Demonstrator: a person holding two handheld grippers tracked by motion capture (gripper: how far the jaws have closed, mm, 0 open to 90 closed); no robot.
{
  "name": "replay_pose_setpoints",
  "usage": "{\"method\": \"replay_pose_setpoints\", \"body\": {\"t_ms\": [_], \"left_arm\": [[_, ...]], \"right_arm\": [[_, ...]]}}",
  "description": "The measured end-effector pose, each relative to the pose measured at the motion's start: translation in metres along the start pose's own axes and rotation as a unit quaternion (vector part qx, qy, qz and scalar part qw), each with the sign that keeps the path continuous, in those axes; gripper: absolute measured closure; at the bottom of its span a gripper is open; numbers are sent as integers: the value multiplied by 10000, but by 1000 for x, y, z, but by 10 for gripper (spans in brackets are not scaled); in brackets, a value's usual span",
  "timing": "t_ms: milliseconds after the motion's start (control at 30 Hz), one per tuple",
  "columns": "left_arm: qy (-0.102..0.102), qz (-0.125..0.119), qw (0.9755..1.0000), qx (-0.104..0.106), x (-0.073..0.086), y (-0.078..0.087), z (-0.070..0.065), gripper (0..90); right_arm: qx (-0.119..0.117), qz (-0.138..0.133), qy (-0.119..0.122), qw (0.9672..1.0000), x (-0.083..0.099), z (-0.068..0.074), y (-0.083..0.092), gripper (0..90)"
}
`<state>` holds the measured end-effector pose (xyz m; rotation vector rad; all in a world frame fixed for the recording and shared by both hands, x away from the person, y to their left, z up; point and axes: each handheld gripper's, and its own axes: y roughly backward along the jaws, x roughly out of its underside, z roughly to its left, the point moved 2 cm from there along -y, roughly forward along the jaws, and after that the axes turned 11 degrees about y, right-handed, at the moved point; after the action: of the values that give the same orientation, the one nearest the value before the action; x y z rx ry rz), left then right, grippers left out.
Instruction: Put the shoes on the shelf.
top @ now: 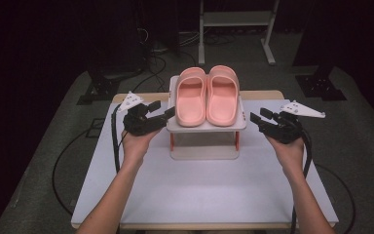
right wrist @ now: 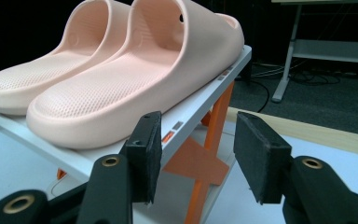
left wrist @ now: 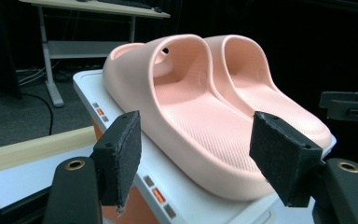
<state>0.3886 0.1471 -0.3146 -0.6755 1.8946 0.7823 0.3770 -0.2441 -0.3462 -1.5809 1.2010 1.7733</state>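
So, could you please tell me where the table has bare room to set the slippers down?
The widest free patch is the white table in front of the small rack, between the two forearms. The rack's top shelf is crowded: both pink slippers cover it, with tongs close on either side.
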Motion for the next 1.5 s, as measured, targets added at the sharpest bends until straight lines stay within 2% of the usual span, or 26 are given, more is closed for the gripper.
{"method": "replay_pose_setpoints", "body": {"t_ms": [433,767,1167,1500], "left_arm": [[53,-55,10000,-21,17,15,4,304],[-7,-19,10000,-65,29,23,5,262],[-10,8,10000,-81,42,30,6,185],[-20,-21,9998,-187,54,37,8,115]], "right_arm": [[-6,26,45,10000,14,0,14,469],[-43,27,44,10000,25,1,22,412],[-55,-51,72,9999,34,3,32,345],[-37,-138,124,9998,44,6,41,297]]}}
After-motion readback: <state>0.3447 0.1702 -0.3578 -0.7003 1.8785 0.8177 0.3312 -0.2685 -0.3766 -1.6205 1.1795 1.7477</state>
